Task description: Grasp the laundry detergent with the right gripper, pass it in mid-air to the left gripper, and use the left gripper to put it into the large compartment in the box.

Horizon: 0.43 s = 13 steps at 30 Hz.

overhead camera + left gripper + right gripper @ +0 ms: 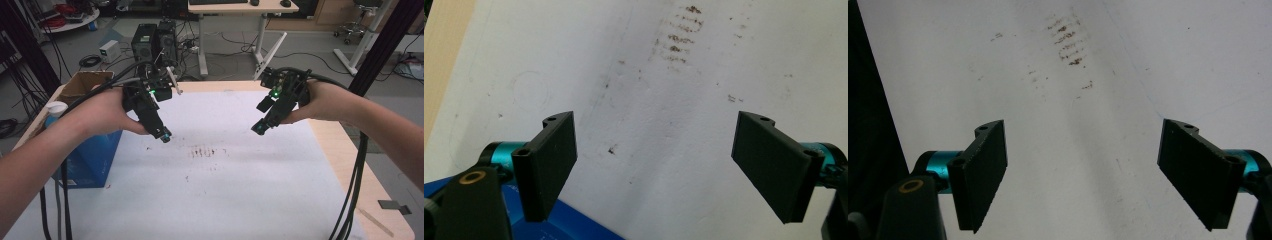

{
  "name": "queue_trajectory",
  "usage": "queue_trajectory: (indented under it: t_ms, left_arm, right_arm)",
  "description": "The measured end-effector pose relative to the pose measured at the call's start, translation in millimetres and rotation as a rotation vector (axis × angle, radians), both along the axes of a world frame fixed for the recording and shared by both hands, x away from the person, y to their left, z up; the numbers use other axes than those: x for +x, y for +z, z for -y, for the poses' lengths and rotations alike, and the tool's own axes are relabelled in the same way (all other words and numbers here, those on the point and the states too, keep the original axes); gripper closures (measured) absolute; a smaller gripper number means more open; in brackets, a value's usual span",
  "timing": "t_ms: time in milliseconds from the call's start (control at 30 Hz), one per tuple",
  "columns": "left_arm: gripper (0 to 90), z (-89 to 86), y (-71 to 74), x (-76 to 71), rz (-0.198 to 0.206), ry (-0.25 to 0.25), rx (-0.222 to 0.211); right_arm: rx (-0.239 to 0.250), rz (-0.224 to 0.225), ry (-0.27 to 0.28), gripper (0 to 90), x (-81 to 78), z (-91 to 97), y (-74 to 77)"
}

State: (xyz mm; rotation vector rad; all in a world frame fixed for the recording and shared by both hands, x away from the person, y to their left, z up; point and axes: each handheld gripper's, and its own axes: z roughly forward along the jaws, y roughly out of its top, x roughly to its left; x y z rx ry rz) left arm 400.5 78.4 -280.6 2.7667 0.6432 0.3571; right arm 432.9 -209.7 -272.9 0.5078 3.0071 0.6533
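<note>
Both hands hold their grippers above a white sheet (220, 180) that covers the table. My left gripper (164, 135) hangs at the left, pointing down and inward; in the left gripper view its jaws (654, 170) stand wide apart with nothing between them. My right gripper (259, 128) hangs at the right, angled down toward the middle; its jaws (1083, 175) are also wide apart and empty. A patch of brown smudges (202, 151) marks the sheet between the two grippers, and it lies ahead of the jaws in both gripper views (679, 35) (1065, 42).
A blue box (92, 160) stands at the table's left edge under my left forearm, with an open cardboard box (85, 82) behind it. Black cables (352, 190) trail off the right side. Bare wood (345, 150) shows along the table's right edge.
</note>
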Motion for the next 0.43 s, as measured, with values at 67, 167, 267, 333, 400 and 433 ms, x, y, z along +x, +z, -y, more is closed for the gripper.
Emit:
queue_trajectory:
  t_ms: [67,167,267,333,400,433]
  left_arm:
    - [18.4,-0.1,0.1,-0.3,-0.001,-0.001,-0.005]
    - [18.4,-0.4,0.3,-0.6,-0.002,-0.001,0.000]
    - [18.4,-0.5,0.6,-0.9,-0.002,0.003,-0.002]
    - [18.4,-1.1,0.8,-0.6,-0.002,0.001,0.004]
    - [18.4,-1.5,1.3,-1.0,-0.002,0.005,-0.001]
    - [18.4,-1.7,1.7,-1.1,0.000,0.006,-0.003]
  right_arm:
    - [-0.004,-0.002,-0.001,19.6,0.0,0.2,-0.3]
    - [-0.002,-0.002,-0.003,19.6,-0.2,1.0,0.0]
    - [-0.004,-0.004,-0.005,19.6,-0.5,1.7,0.1]
    - [-0.003,-0.004,-0.007,19.6,-0.9,2.1,0.2]
    - [0.001,-0.002,-0.007,19.6,-0.9,2.7,0.5]
    - [0.001,-0.003,-0.008,19.6,-1.0,3.0,0.8]
